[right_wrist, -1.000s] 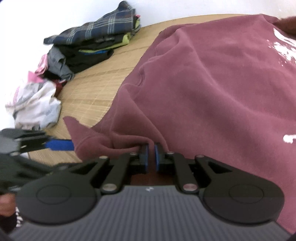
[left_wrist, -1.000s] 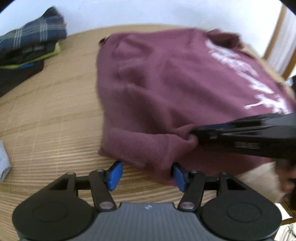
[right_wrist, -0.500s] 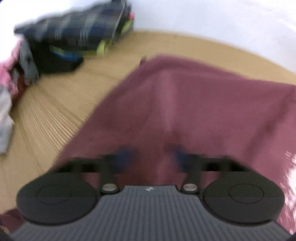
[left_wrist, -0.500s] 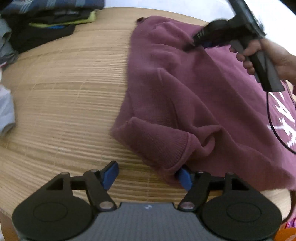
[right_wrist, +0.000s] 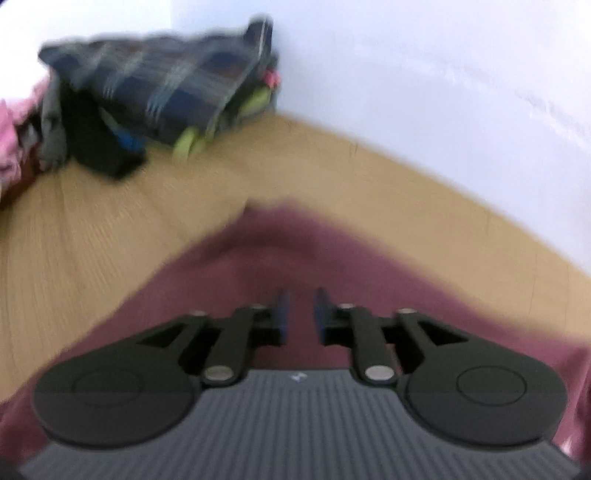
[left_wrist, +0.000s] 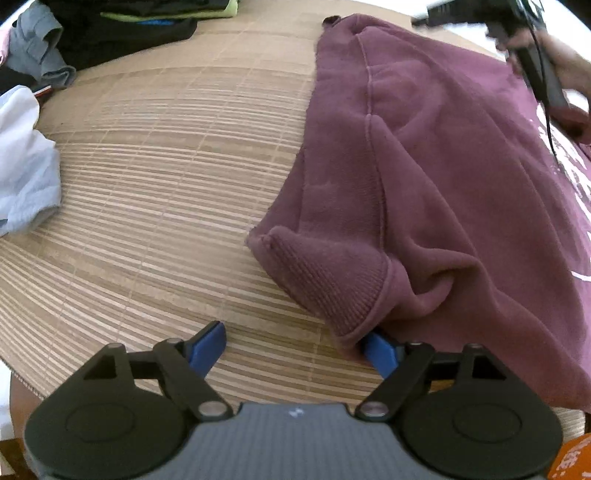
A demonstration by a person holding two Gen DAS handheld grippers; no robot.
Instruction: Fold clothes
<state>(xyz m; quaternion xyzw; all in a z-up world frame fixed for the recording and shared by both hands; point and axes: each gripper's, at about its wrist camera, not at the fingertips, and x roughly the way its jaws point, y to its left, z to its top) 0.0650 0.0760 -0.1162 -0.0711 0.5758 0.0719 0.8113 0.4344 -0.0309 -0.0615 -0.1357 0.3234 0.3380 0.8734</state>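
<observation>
A maroon sweatshirt with white print lies on the bamboo mat, and its ribbed cuff is folded over at the near corner. My left gripper hovers just in front of that cuff with its jaws opening wide. The cuff's edge overlaps the right blue pad, but nothing is pressed. My right gripper is over the sweatshirt's far corner, blurred. Its jaws are opening, a narrow gap shows and I see no cloth pinched. In the left wrist view it shows at top right, held by a hand.
A stack of folded clothes topped by a plaid shirt stands by the white wall. A grey garment and a pale blue one lie at the mat's left. Pink cloth shows at the far left.
The right gripper let go of the sleeve beside the left gripper and swept away to the sweatshirt's far corner. The left jaws widened and the cuff now lies on the mat.
</observation>
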